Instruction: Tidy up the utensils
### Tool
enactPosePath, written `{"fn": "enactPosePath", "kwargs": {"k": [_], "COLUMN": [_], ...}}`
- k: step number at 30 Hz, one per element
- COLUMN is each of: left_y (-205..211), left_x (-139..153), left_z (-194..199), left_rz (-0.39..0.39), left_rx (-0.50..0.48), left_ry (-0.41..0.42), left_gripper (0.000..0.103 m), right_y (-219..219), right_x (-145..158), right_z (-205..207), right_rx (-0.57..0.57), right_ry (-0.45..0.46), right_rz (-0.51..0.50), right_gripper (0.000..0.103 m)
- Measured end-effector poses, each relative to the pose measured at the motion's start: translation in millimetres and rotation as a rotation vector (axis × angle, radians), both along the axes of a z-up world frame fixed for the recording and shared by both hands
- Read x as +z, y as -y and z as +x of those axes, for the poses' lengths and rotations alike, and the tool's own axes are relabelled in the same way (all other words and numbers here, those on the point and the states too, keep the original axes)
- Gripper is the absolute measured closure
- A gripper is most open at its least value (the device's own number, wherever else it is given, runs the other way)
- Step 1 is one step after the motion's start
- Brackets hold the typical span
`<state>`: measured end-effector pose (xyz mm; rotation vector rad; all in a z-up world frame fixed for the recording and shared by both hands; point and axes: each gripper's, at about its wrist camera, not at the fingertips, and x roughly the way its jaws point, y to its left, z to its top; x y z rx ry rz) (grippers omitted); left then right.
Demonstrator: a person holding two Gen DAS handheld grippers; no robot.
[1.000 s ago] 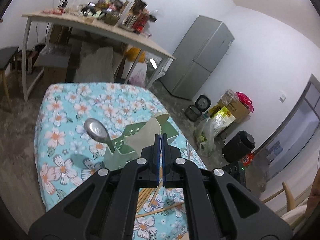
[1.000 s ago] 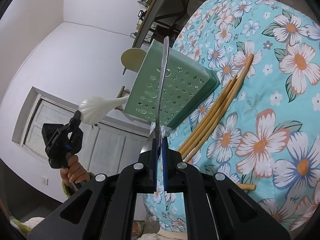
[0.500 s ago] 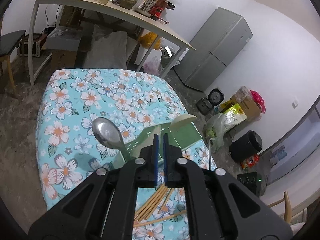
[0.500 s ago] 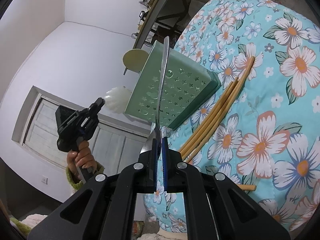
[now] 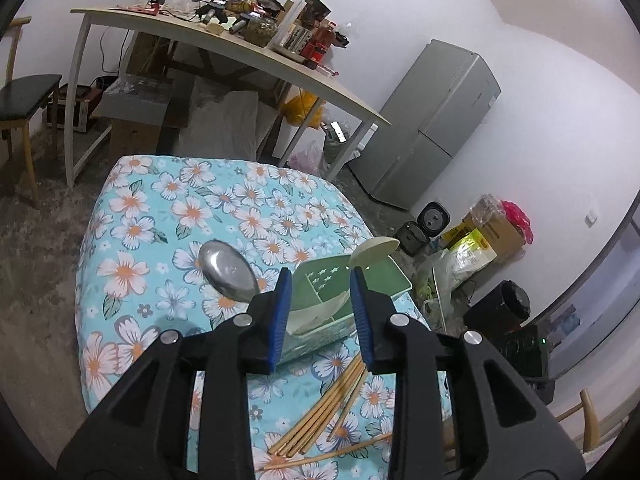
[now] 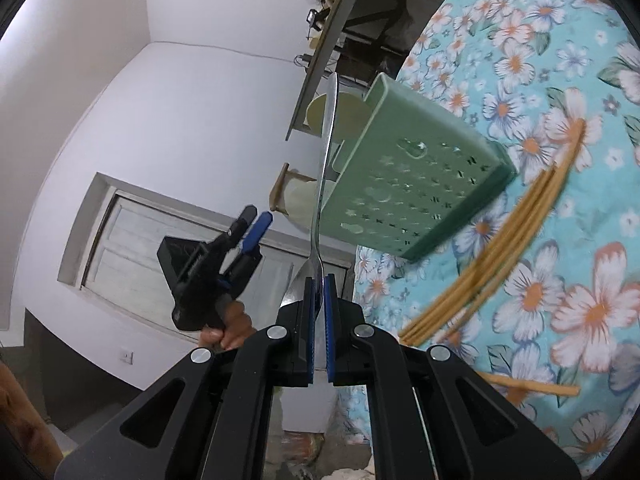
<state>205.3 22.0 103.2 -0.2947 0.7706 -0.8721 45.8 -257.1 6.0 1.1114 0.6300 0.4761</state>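
Note:
A green perforated utensil holder (image 5: 320, 294) (image 6: 416, 184) stands on the floral-clothed table (image 5: 160, 208). My left gripper (image 5: 320, 276) (image 6: 258, 216) hangs just above and in front of it. Its jaws are opening and no pad touches anything. A white spoon (image 5: 316, 314) rests in the holder below it, beside a cream round-ended utensil (image 5: 376, 246) and a metal spoon (image 5: 228, 276). My right gripper (image 6: 319, 280) is shut on a second metal spoon (image 6: 326, 152), its handle pointing away past the holder's rim. Wooden chopsticks (image 5: 320, 412) (image 6: 500, 248) lie on the cloth.
One chopstick (image 5: 328, 454) lies apart near the table's front edge. Beyond the table stand a cluttered long desk (image 5: 240, 40), a grey fridge (image 5: 436, 120), bags and boxes (image 5: 480, 236) on the floor and a black stool (image 5: 24, 96) at the left.
The left gripper held the white spoon a second ago, brought it down to the holder and let it go; its jaws have spread. The right gripper has risen slightly with its metal spoon.

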Motion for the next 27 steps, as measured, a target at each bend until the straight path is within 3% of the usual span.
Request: {"fn": "enactPosePath", "kwargs": {"k": [3,6,9,12,16,18,22,27], "left_y": [-1.6,-2.1,-2.7,-4.3,-7.6,-9.7,-14.8,-21.1], "left_x": [-3.0,-3.2,-4.6,-7.2,-10.5,-13.4,-18.8,-22.8], "left_z": [-5.3,-12.1,-15.2,-15.7,-16.9,-16.5,-14.6,-14.4], "left_rz": [0.013,0.021,0.022,0.011,-0.006,-0.019,-0.036,-0.054], "left_rx": [0.007,0.005,0.002,0.002,0.007,0.006,0.008,0.013], "left_ry": [0.018,0.051,0.072,0.076,0.084,0.078,0.070,0.067], "left_gripper": [0.075,0.075,0.074,0.074,0.074,0.074,0.074,0.074], "right_y": [4.3,9.7,9.0,-3.6,-28.2,-34.5,-40.7,-61.7], "right_x": [11.5,39.8,70.0,94.8,97.6,92.6,89.4,103.5], "right_z": [10.4,11.7,11.6,13.5,18.8,22.3,30.1,26.1], "right_rx": [0.006,-0.011,-0.035,-0.058,-0.065,-0.059,-0.051,-0.058], "right_ry": [-0.036,-0.059,-0.064,-0.078,-0.099,-0.112,-0.112,-0.047], "right_rz": [-0.082,-0.328,-0.622,-0.998,-1.466,-1.631,-1.860,-2.047], "right_gripper": [0.098,0.098,0.099,0.101,0.101,0.101,0.101,0.103]}}
